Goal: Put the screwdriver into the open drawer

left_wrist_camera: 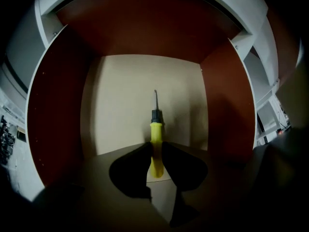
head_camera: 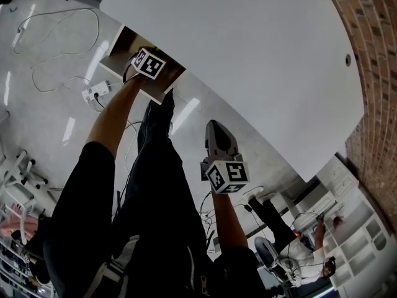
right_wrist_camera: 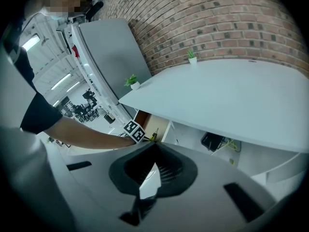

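In the left gripper view my left gripper [left_wrist_camera: 155, 150] is shut on the yellow handle of the screwdriver [left_wrist_camera: 155, 128]. Its dark collar and metal tip point down into the open drawer [left_wrist_camera: 130, 100], which has red-brown walls and a pale bottom. Seen from the head view, the left marker cube [head_camera: 149, 64] hangs over the drawer [head_camera: 121, 48] under the white table [head_camera: 248, 54]; the jaws are hidden beneath the cube. My right gripper [head_camera: 214, 126] hangs lower right of the drawer, clear of it, its tips together with nothing between them.
A power strip [head_camera: 96, 92] and loose cables lie on the floor left of the drawer. The person's dark trouser legs [head_camera: 155, 185] stand below it. A brick wall [head_camera: 372, 30] borders the table's right side. Another person [head_camera: 298, 241] sits at lower right. Two small potted plants [right_wrist_camera: 133, 82] stand on the table.
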{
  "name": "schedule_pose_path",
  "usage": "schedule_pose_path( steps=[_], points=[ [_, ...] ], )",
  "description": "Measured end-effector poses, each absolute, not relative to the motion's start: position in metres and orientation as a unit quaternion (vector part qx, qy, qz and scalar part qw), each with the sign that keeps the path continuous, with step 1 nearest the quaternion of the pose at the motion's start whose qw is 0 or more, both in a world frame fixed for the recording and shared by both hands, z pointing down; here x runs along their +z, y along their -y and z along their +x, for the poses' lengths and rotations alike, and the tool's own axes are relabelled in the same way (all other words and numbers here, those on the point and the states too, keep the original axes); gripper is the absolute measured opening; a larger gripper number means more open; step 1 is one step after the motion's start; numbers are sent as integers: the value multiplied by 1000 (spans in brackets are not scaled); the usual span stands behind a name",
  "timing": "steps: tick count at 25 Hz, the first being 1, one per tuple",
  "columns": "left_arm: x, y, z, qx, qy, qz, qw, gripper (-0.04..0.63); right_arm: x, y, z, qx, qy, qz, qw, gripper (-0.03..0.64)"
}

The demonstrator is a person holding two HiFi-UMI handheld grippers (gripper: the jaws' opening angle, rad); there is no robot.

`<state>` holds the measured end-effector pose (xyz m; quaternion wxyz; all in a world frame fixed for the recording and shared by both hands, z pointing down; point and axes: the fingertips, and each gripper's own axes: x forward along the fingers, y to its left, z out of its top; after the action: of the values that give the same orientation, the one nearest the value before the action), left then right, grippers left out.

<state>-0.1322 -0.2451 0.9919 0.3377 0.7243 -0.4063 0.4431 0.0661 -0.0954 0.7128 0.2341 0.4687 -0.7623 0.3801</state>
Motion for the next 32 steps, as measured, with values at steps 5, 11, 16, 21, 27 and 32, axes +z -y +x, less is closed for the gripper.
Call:
schedule_pose_path(
  steps=[5,11,16,21,27,32],
  points=[
    [998,241,-135,445,409,716,349,91,716,92,74,387,752,481,231,6],
    [1001,238,-137,452,407,710,356,112,715,93,84,379,754,480,239,6],
    [996,237,-141,454,412,707,352,120,711,92,87,378,754,483,236,6],
    [982,237,-147,452,417,708,347,129,706,88,85,379,755,482,230,6],
    [944,230,-153,435,422,720,339,125,688,89,79,365,768,479,217,6],
    [885,206,-160,414,430,728,336,39,662,87,75,341,779,481,212,6]
  ],
)
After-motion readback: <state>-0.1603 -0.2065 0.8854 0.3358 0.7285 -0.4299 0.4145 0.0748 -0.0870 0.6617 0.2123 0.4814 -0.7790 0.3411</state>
